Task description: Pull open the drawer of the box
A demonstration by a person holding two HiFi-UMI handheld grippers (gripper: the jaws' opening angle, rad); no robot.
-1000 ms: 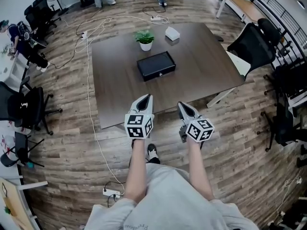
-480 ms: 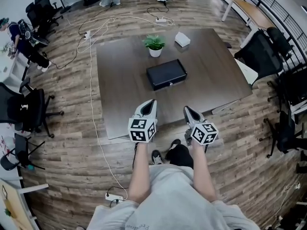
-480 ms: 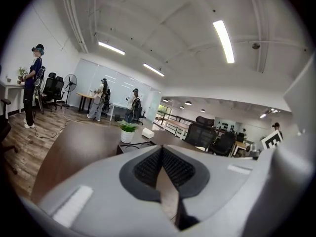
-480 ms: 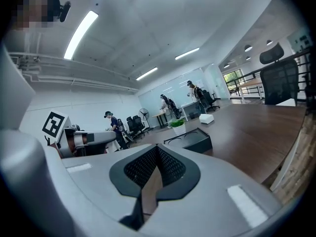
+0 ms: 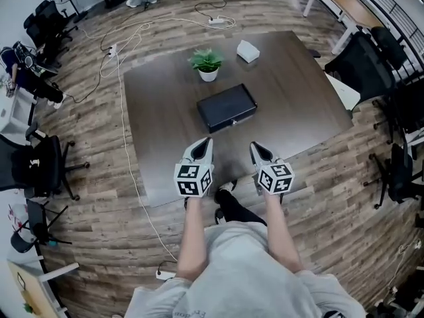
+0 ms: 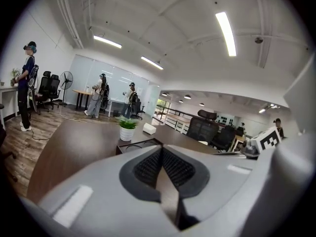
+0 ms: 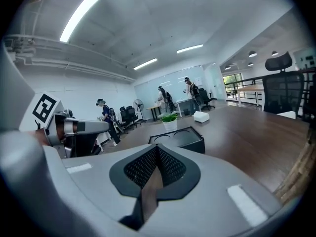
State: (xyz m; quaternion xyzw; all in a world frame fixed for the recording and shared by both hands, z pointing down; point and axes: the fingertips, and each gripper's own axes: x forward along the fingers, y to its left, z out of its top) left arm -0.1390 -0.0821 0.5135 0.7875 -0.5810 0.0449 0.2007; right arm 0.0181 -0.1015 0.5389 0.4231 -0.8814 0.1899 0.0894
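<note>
The black box (image 5: 226,107) is placed at the middle of the tabletop (image 5: 159,131), well apart from the left tool (image 5: 206,142) and right tool (image 5: 254,147). Both have jaws pressed together and empty. If the drawer is pulled while the box is not held, the whole box may be dragged toward the near edge.

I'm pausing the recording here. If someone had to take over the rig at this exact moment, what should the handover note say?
Left tool: shut, empty, held above the near part of the table.
Right tool: shut, empty, beside the left one.
Black box: at mid-table, ahead of both tools, touched by neither. A potted plant and a small white box stand beyond it.
Done: nothing on the box so far. Its front looks flush, so the drawer appears closed.
Left: reach forward, open a tool, take the small fitting on the box's near face, pull the drawer out.
</note>
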